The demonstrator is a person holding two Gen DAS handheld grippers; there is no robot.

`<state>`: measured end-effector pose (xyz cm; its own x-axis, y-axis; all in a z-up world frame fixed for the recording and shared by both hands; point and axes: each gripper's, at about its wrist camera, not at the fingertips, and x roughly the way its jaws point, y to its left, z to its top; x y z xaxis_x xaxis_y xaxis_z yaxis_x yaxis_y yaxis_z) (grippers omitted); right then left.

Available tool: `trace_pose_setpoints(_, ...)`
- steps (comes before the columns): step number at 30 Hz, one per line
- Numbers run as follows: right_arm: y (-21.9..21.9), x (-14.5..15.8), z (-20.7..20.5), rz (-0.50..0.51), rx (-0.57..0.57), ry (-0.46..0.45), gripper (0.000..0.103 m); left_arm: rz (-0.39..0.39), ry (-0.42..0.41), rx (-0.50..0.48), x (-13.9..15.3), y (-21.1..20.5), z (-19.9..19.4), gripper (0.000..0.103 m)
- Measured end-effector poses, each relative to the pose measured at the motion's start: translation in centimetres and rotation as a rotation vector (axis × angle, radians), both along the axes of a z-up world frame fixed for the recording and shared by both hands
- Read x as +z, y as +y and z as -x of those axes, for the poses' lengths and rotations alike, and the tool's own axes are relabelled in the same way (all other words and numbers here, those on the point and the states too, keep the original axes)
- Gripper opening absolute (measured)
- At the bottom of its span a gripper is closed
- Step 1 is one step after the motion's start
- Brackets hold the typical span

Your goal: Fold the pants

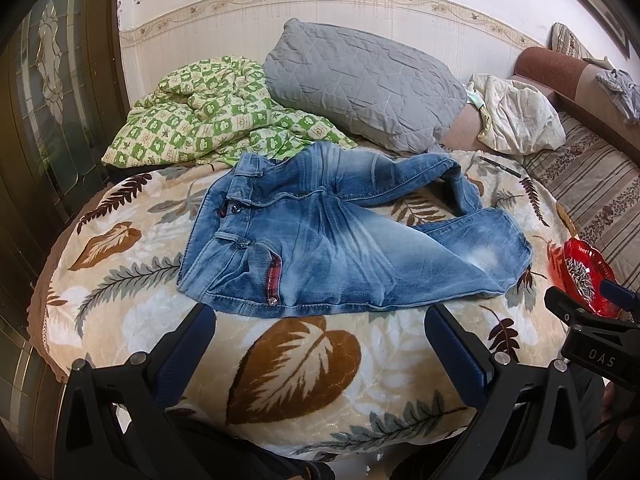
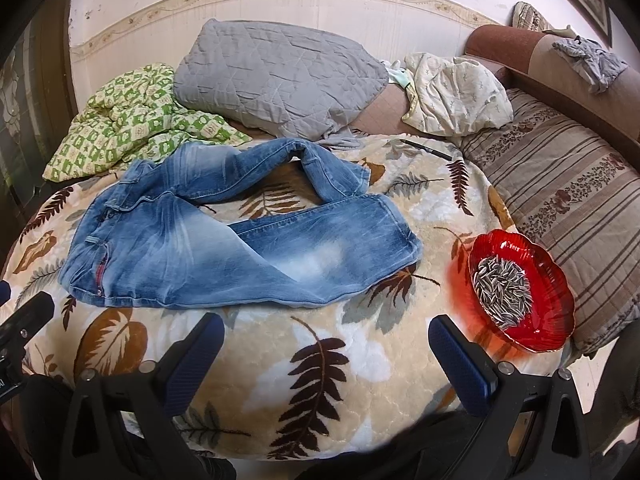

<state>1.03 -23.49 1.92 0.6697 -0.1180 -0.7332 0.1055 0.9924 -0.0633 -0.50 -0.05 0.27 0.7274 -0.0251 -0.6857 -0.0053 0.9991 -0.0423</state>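
Observation:
Faded blue jeans (image 1: pixel 320 240) lie unfolded on a leaf-print blanket (image 1: pixel 296 360), waistband to the left, legs running right and curling back on themselves. They also show in the right wrist view (image 2: pixel 208 240). My left gripper (image 1: pixel 320 344) is open and empty, just short of the jeans' near edge. My right gripper (image 2: pixel 326 356) is open and empty, over bare blanket in front of the leg ends. The right gripper also shows in the left wrist view (image 1: pixel 592 312).
A red glass dish of sunflower seeds (image 2: pixel 520 292) sits on the blanket at the right. A grey pillow (image 2: pixel 276 80), a green checked quilt (image 2: pixel 132 120) and a cream pillow (image 2: pixel 456 96) lie behind. A black pen (image 2: pixel 426 149) lies past the jeans. A striped sofa cushion (image 2: pixel 560 200) is on the right.

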Motion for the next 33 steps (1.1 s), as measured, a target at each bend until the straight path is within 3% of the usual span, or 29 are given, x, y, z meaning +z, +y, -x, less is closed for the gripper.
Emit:
trace_pose_setpoints(9, -0.18, -0.14, 0.11, 0.0, -0.001, 0.003, 0.103, -0.037, -0.005, 0.0, -0.3, -0.22, 0.07, 0.103)
trace_pose_setpoints(24, -0.4, -0.4, 0.2, -0.002, -0.007, 0.006, 0.103, -0.009, -0.016, 0.0, -0.34, -0.16, 0.15, 0.103)
trace_pose_setpoints(29, -0.48, -0.49, 0.19, -0.002, -0.009, 0.008, 0.103, -0.032, -0.037, 0.0, -0.47, -0.24, 0.17, 0.103)
trace_pose_setpoints(33, -1.02, -0.49, 0.22, -0.035, 0.002, -0.004, 0.103, 0.007, -0.017, -0.049, -0.84, -0.16, -0.05, 0.103)
